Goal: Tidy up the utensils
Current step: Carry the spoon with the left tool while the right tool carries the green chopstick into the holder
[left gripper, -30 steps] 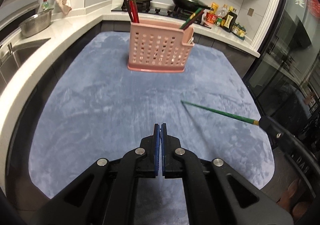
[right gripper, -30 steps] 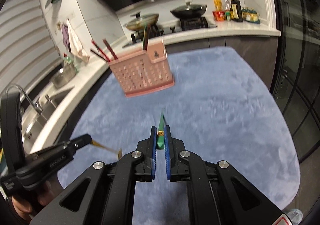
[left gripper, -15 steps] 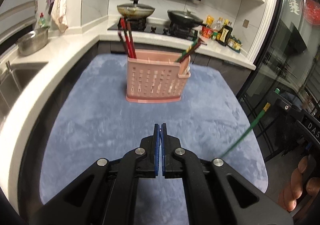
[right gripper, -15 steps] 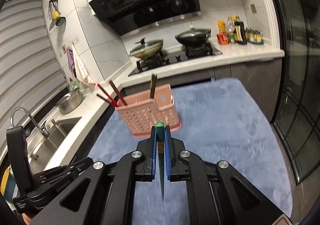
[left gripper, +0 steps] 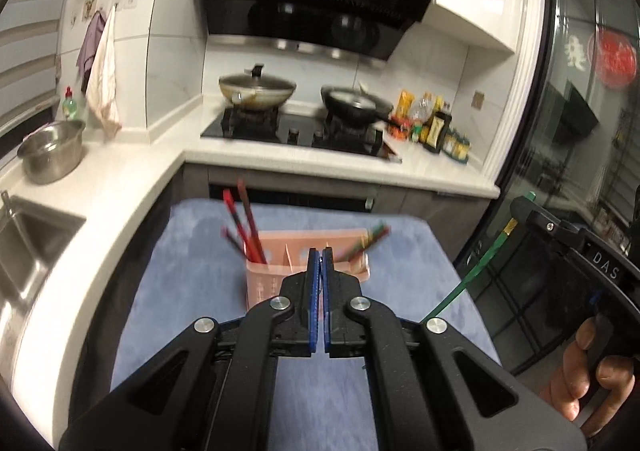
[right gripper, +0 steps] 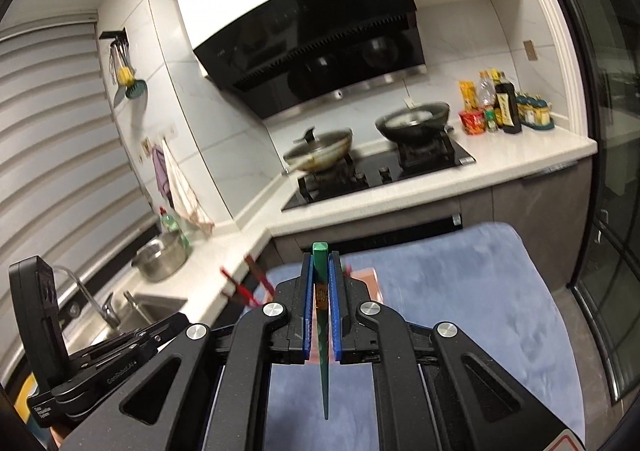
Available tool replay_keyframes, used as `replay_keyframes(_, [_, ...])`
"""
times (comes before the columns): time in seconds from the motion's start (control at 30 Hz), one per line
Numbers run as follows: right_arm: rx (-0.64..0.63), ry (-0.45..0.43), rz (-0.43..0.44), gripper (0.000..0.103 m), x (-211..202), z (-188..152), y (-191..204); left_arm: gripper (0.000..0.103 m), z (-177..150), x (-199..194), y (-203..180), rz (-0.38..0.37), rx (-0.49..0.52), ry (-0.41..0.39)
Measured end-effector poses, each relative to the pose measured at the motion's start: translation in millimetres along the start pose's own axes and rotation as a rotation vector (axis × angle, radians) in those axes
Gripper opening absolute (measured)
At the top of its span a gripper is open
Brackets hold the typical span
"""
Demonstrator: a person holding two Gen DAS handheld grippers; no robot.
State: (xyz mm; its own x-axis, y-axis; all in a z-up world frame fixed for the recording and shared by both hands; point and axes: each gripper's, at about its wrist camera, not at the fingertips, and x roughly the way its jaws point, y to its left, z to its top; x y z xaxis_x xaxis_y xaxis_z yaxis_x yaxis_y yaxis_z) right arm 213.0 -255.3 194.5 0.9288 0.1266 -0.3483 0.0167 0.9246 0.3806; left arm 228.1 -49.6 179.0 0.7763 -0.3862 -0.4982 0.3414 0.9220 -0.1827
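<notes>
In the right wrist view, the right gripper (right gripper: 320, 291) is seen at the lower centre of the frame, its blue pads clamped on a green chopstick (right gripper: 322, 335). The chopstick is held near its thick end, which sticks up just above the pads, while the thin tip hangs down toward the bottom of the frame. The same chopstick (left gripper: 476, 275) is seen at the right of the left wrist view, slanting down and to the left from the right gripper's black body, which is held by a hand (left gripper: 592, 375) at the lower right edge.

The left gripper (left gripper: 319, 283) is seen at the lower centre of its own view with its jaws pressed together and nothing between them. Just behind its tips, a pink utensil basket (left gripper: 264, 283) is set on a blue mat (left gripper: 192, 271). Red chopsticks (left gripper: 244, 227) are stood in the basket's left compartment and a few more, blurred, lean out of the right end. A stove with two pans (left gripper: 256, 89) is seen on the counter beyond, and a steel pot (left gripper: 50, 153) beside the sink at the left.
</notes>
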Motion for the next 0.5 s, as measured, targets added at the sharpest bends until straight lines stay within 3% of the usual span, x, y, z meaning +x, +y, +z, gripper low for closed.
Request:
replay_keyframes(0.2, [-0.009, -0.061, 0.010, 0.007, 33.9, 40.6, 12.1, 0.001, 40.8, 23.9, 10.7, 0.014, -0.010, -0.049])
replay_keyframes(0.5, [-0.013, -0.104, -0.009, 0.007, 93.7, 69.0, 18.0, 0.001, 51.4, 80.0, 26.2, 0.027, -0.047, 0.015])
